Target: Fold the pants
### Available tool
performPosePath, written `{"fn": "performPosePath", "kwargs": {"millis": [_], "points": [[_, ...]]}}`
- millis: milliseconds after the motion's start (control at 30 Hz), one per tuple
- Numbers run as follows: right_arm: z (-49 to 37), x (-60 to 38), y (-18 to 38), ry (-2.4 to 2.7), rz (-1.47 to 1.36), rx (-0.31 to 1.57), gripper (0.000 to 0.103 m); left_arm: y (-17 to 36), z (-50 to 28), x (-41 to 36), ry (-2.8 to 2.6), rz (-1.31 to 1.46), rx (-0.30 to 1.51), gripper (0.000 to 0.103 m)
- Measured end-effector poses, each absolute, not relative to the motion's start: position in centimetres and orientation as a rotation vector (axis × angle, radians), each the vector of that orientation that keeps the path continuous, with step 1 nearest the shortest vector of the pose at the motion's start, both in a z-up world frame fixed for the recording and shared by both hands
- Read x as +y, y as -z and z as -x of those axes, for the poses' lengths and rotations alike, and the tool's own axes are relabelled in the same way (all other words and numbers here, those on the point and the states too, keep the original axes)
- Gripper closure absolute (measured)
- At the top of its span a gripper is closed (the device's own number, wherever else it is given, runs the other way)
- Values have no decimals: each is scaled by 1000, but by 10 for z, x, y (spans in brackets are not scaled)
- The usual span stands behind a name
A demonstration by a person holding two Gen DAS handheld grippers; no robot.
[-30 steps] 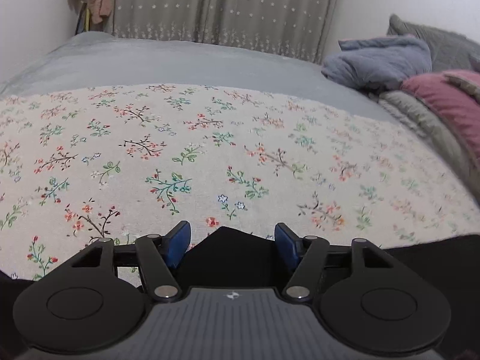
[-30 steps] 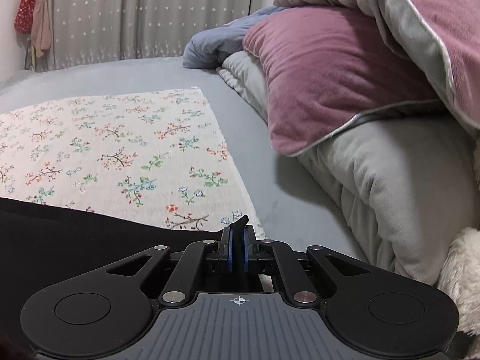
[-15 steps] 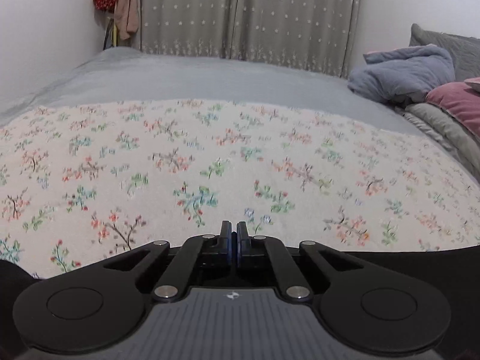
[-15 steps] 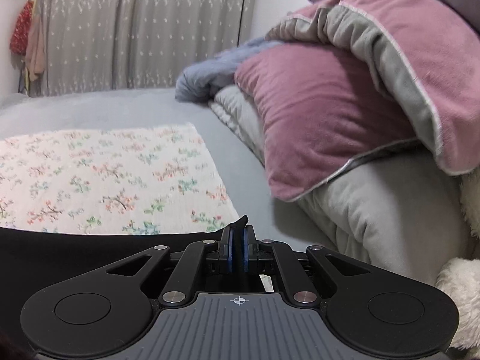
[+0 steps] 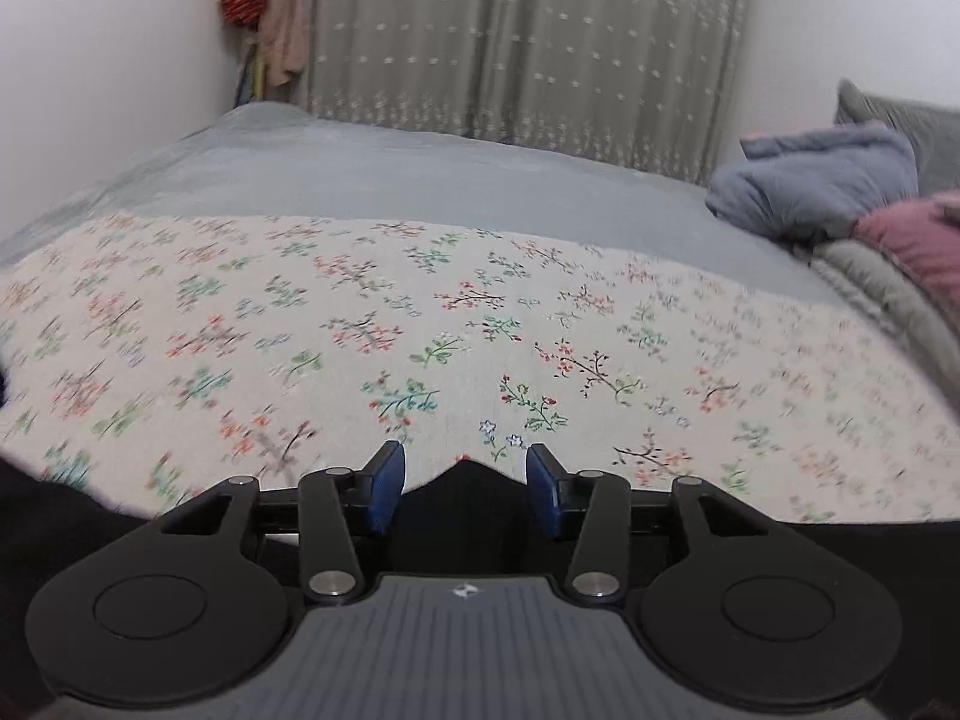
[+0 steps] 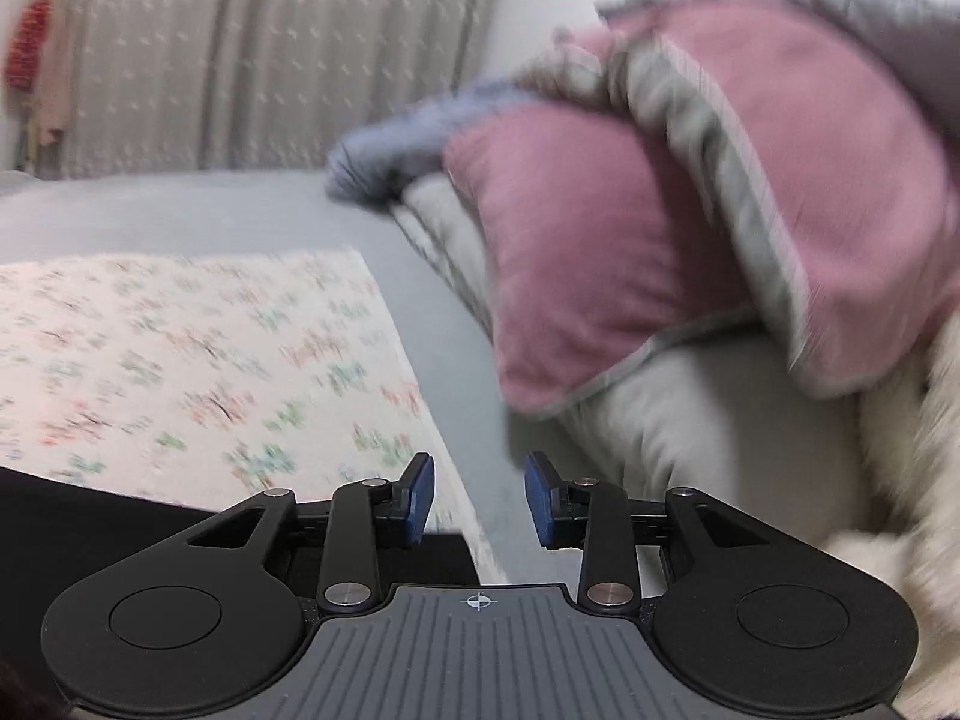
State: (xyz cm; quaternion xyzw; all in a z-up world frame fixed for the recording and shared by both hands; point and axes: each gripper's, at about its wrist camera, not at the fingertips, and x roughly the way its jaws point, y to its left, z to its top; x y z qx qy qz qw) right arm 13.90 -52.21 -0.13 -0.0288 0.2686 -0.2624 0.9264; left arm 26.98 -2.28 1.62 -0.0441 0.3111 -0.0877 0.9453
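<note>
The black pants (image 5: 852, 546) lie along the near edge of the floral cloth (image 5: 420, 312) on the bed. My left gripper (image 5: 463, 487) hangs just above them. Its jaws are opening, and a small peak of black fabric rises between the blue pads (image 5: 384, 486) without touching them. In the right wrist view the pants (image 6: 90, 516) spread to the lower left and run under the left finger. My right gripper (image 6: 479, 501) is over the cloth's right edge with its jaws opening; no fabric is caught between them.
A pink pillow (image 6: 600, 276) and a grey-and-pink quilt (image 6: 810, 180) are piled close on the right, with a blue blanket (image 5: 822, 180) behind them. The grey bed sheet (image 5: 420, 180) reaches back to the curtain (image 5: 522, 36). Clothes (image 5: 264, 6) hang in the far left corner.
The left gripper shut half a second ago and now stands open again. The right gripper, shut on the pants' edge before, has opened and let go. Both views have lifted and blurred.
</note>
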Motion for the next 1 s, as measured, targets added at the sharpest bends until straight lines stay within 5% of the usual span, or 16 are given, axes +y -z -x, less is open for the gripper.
{"fn": "performPosePath", "kwargs": {"millis": [133, 600, 733, 1000], "points": [[-107, -505, -32, 468, 35, 442, 53, -37, -232, -2, 132, 129, 603, 35], [2, -408, -98, 172, -119, 372, 48, -75, -91, 105, -21, 188, 506, 34], [50, -385, -122, 72, -154, 348, 34, -68, -84, 155, -111, 241, 518, 33], [19, -348, -90, -36, -181, 495, 30, -22, -129, 173, 1, 335, 629, 32]]}}
